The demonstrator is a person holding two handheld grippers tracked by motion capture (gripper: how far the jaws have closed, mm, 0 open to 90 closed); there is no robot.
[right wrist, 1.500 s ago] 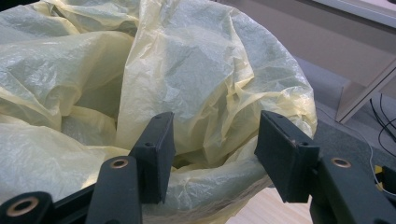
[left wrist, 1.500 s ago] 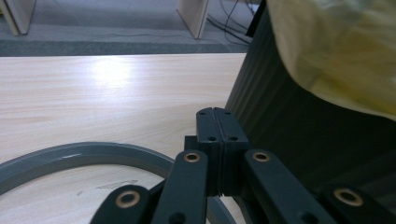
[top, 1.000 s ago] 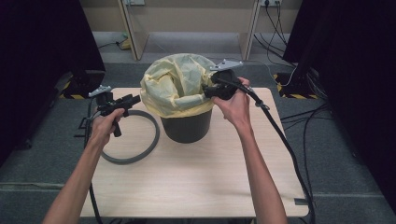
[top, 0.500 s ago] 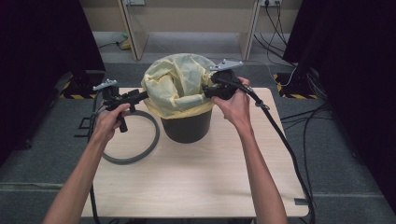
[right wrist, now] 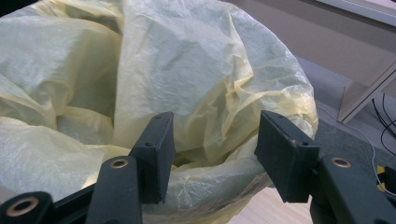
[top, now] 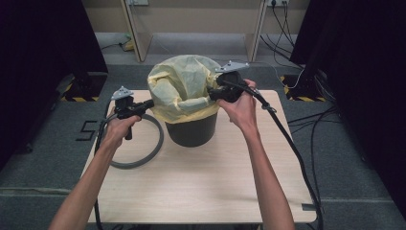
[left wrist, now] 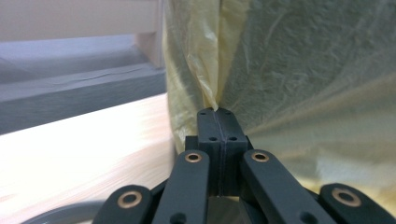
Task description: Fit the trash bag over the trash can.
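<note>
A: Where is the yellow bag (top: 184, 88) found?

B: It is seen draped over and into the black bin (top: 192, 130), which stands on the wooden table (top: 201, 177) toward its far edge. The plastic is billowed up above the rim and folded down over the outside of the bin.

A: How is the left gripper (top: 147, 104) placed?

B: It is held at the left flank of the bag, pointing toward it. In the left gripper view its jaws are seen pressed flat together, and a thin pinch of the yellow film (left wrist: 205, 88) rises straight out of their tips. The jaws have just been closing, with that fold of plastic caught between them.

A: And the right gripper (top: 210, 92)?

B: It is held at the right side of the bin's rim. In the right gripper view its jaws are seen standing apart, with the rolled edge of the bag (right wrist: 210, 172) lying between and below them. The pads are not pressed on the plastic; whether one pad brushes it cannot be told.

A: What else is laid on the table?

B: A grey ring (top: 152, 151) is laid flat to the left of the bin, under the left hand (top: 118, 128). Its right arc is passed just beside the bin's base; contact cannot be made out. The right hand (top: 242, 109) is held just beside the bin on the right, and a black cable (top: 292, 148) is trailed from the right gripper over the table's right edge.
</note>
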